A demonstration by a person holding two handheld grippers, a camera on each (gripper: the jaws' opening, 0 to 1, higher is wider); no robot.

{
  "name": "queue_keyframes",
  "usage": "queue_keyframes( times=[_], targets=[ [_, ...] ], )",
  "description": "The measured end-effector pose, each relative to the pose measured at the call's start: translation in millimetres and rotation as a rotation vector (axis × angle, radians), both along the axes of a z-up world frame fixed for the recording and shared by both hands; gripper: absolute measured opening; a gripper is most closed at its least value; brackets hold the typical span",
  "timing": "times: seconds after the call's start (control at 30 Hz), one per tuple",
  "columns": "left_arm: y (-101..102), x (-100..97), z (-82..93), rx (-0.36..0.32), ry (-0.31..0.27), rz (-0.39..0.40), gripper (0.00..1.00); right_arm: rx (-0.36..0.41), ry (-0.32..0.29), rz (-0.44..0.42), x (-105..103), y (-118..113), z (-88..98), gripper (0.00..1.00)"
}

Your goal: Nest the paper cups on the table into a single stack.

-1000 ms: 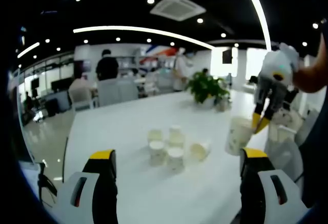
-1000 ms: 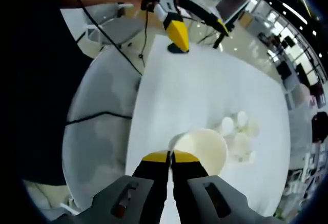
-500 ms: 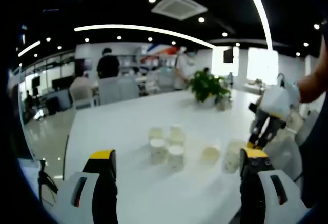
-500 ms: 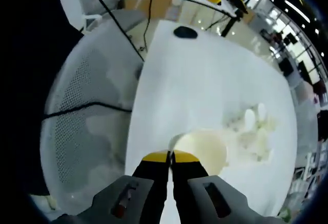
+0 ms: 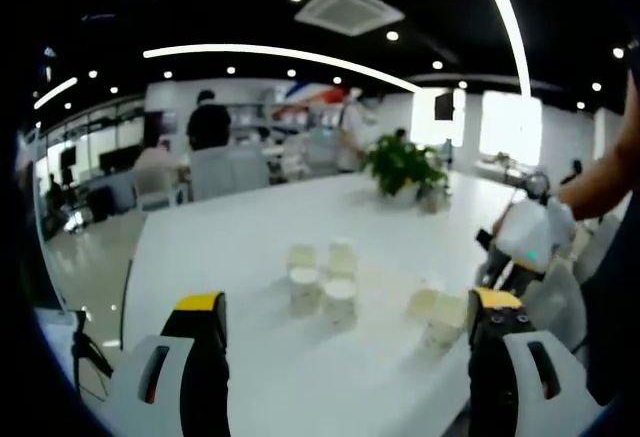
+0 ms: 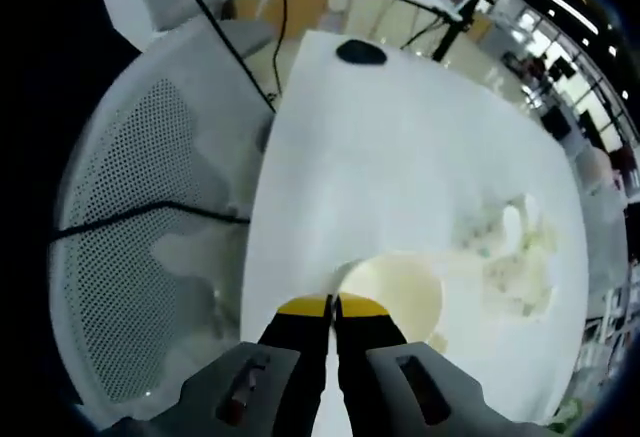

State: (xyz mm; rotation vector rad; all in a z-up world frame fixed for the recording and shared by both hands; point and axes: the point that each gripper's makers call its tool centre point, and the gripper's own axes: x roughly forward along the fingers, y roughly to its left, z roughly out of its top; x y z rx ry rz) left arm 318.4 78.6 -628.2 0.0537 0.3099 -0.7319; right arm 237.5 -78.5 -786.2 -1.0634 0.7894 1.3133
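In the left gripper view, the left gripper has its two yellow-tipped jaws wide apart at the bottom, and nothing is between them. Ahead lies the white table. On it, near the middle, stands a small group of paper cups, four of them close together, upright or upside down, I cannot tell which. To the right of this group is the held cup, low above or on the table, and one more cup is just beside it, blurred. The right gripper comes in from the right side, with a person's forearm behind it. At the far end of the table stands a green plant. People are in the room behind.

In the right gripper view, the right gripper's jaws are closed together on the near rim of the held cup, and the open mouth of this cup faces the camera. The loose cups lie further to the right on the table, blurred. A dark round object rests at the far edge of the table. A mesh chair is beside the table on the left.
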Motion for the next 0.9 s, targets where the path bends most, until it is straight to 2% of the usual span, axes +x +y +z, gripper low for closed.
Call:
queue_keyframes(
  times=[0.5, 0.6, 0.9],
  targets=[
    [-2, -1.1, -5.9, 0.000, 0.018, -0.005, 0.98, -0.015, 0.011, 0.010, -4, 0, -13.7, 0.00],
    [-2, -0.7, -6.2, -0.002, 0.020, -0.005, 0.98, -0.025, -0.003, 0.018, -3, 0, -17.9, 0.00],
    [-5, -1.2, -6.8, -0.001, 0.025, -0.013, 0.98, -0.028, -0.009, 0.022, -1, 1, -17.7, 0.00]
  ],
)
